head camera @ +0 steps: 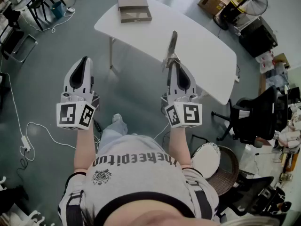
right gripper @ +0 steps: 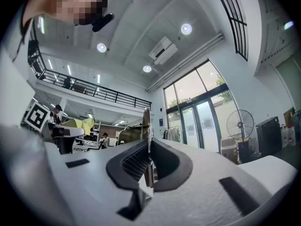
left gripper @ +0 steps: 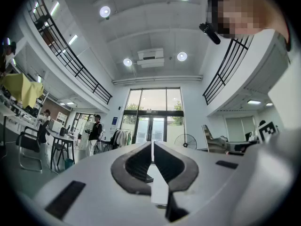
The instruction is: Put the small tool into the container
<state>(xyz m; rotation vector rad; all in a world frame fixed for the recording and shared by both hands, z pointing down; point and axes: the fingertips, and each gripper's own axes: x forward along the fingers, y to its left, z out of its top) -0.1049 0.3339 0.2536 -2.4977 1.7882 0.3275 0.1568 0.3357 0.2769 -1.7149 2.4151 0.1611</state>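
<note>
Jaws of the right gripper [head camera: 172, 61] pinch the small tool [head camera: 173, 42], its blade sticking out beyond them. Left gripper [head camera: 85, 59] is closed, empty. Container [head camera: 134, 8] sits well ahead of both, on the table [head camera: 207, 51].

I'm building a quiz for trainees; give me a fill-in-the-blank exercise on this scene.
1. The right tongs hold the small tool; the left tongs hold ___.
2. The container lies on the ___ table.
3. A black swivel ___ stands right of the table.
Missing: nothing; white; chair.
</note>
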